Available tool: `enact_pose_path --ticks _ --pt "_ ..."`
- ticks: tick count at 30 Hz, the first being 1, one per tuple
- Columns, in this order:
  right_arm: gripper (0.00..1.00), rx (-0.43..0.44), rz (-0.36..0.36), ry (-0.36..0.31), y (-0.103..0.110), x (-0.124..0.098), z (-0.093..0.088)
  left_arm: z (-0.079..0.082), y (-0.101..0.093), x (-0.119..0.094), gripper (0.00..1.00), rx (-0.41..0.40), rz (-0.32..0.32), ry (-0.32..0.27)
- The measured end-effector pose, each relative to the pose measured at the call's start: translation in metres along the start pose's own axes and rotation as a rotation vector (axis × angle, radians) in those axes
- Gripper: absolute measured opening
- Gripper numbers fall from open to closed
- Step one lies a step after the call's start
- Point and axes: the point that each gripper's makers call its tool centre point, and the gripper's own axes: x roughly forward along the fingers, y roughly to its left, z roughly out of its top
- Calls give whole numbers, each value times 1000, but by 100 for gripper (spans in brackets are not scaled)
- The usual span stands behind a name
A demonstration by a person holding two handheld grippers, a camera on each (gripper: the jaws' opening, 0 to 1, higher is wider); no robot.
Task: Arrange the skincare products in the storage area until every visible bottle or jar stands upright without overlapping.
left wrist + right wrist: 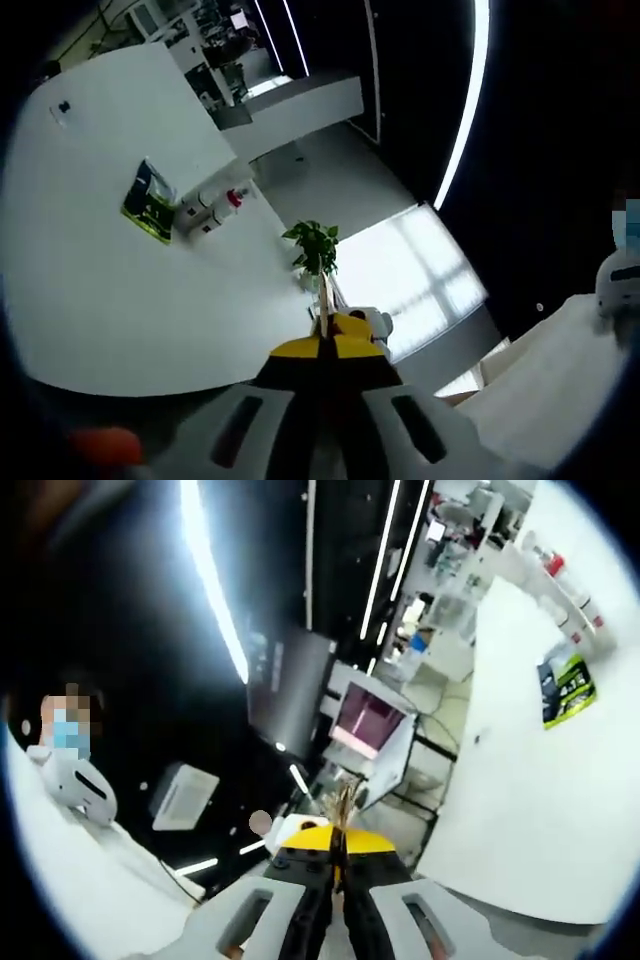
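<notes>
While both cameras are tilted well away from the work, the skincare products sit far off: in the left gripper view two white bottles, one with a red cap (212,210), lie or lean close together in the upper left of the frame on the broad white tabletop (120,300), just beside a flat green-and-black packet (150,203). Whether the bottles are upright or on their sides is too small to tell. In the right gripper view the same green-and-black packet (568,690) shows at the upper right on the white tabletop (520,800), with small white bottles with red caps (560,575) above it near the frame's edge.

The left claw (325,325) is clenched, its yellow-tipped jaws pressed together with nothing between them, pointing toward a small green potted plant (315,250) at the tabletop's edge. The right claw (340,830) is likewise clenched and empty, aimed at a monitor with a pinkish screen (368,718) beyond the tabletop.

The risk from here is in the approach. With both claws well apart from the bottles and rolled hard, a reach could arrive off-line and knock the bottles over or into each other, or push the packet. Clenched jaws must release before contact; otherwise they would shove a bottle rather than grip it. The left claw also sits near the plant and could brush it when swinging.
</notes>
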Motion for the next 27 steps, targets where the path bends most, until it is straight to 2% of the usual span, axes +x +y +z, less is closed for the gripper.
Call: enact_pose_path --ticks 4,7,10,13,19,21,25,27 --pt "7 15 -18 -40 -2 -5 11 4 4 -3 0 -24 10 -21" --pt "7 8 -21 -55 0 -6 19 1 1 -2 0 -29 -2 -8" --pt "3 -13 -39 -29 -4 -5 16 -8 2 3 0 24 16 49" --pt "0 -19 -39 -26 -4 -4 16 -7 1 3 0 8 0 49" --pt "0 -26 -52 2 -4 -1 15 -6 4 1 0 -22 5 39" --pt "0 -17 -48 -5 -3 -1 16 -2 0 1 0 -11 -13 17" --pt "5 -25 -50 20 -3 -2 12 3 3 -2 0 -17 3 -11" --pt "4 -34 -43 62 -3 -3 2 11 6 -6 0 -37 6 -59"
